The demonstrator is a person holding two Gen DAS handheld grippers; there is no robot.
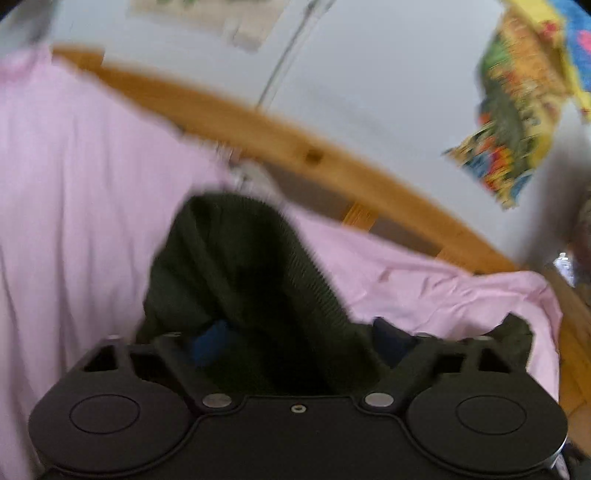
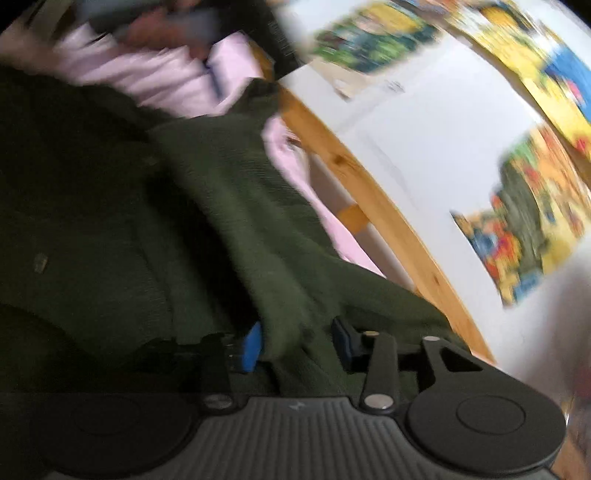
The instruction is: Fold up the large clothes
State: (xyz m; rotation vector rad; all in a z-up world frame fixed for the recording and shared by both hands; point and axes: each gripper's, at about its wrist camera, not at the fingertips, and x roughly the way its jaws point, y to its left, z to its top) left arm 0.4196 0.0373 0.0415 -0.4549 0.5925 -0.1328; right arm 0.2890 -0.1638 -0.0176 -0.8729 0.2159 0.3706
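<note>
A dark green knitted garment (image 1: pixel 240 266) lies bunched on a pink sheet (image 1: pixel 74 166). A ribbed fold of it rises between the fingers of my left gripper (image 1: pixel 299 341). The jaws stand wide apart, and the blue pads (image 1: pixel 208 341) are half buried in the cloth. In the right wrist view the same garment (image 2: pixel 229 206) spreads across the left and middle. My right gripper (image 2: pixel 297 345) is open around a thin ridge of the cloth, which touches the left blue pad (image 2: pixel 253 347) and stands clear of the right one. Both views are blurred.
A wooden bed rail (image 1: pixel 295 136) runs along the far side of the pink sheet (image 2: pixel 155 81), seen too as the rail (image 2: pixel 369 192). Behind it is a white wall with colourful posters (image 1: pixel 517 122), (image 2: pixel 535 229). A blurred hand (image 2: pixel 155 29) shows at the top left.
</note>
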